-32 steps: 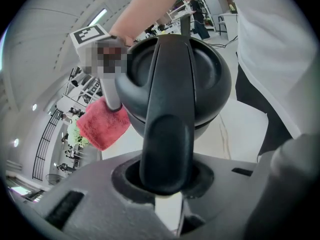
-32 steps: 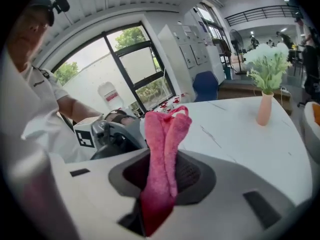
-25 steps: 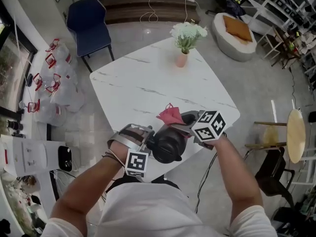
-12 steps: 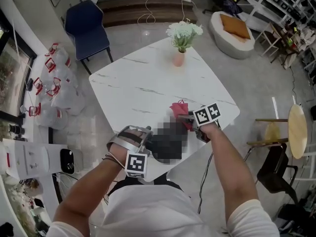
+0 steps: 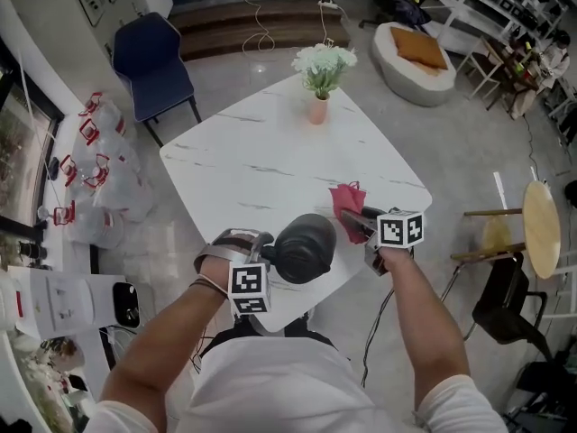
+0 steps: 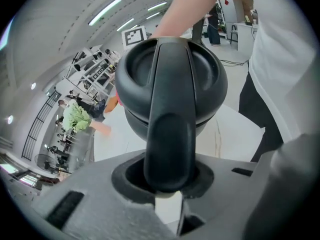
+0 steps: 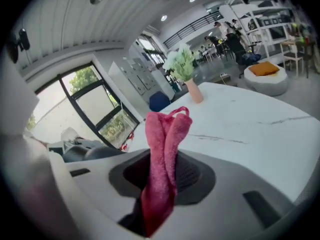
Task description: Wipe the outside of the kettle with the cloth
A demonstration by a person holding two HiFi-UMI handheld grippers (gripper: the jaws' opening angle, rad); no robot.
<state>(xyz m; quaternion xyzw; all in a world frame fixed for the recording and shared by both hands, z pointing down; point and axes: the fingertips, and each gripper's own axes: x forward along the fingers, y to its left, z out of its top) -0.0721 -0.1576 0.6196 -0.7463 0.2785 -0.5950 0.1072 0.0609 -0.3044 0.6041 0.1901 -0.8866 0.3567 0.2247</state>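
Head view: L gripper (image 5: 268,256) clamped on black kettle (image 5: 305,247), held just ahead of it over near edge of table (image 5: 270,161). R gripper (image 5: 350,219) just beside kettle, pinching red cloth (image 5: 348,197).

Left gripper view: jaws shut on handle (image 6: 169,139); kettle tipped, lid facing gripper, long axis pointing away from it.

Right gripper view: cloth bunched upright between closed jaws, free end pointing up and fwd.

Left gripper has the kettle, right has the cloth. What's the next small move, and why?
Probably move the right gripper and its pink cloth left, onto the side of the kettle: the cloth stands clear of it, while the left gripper clamps the handle.
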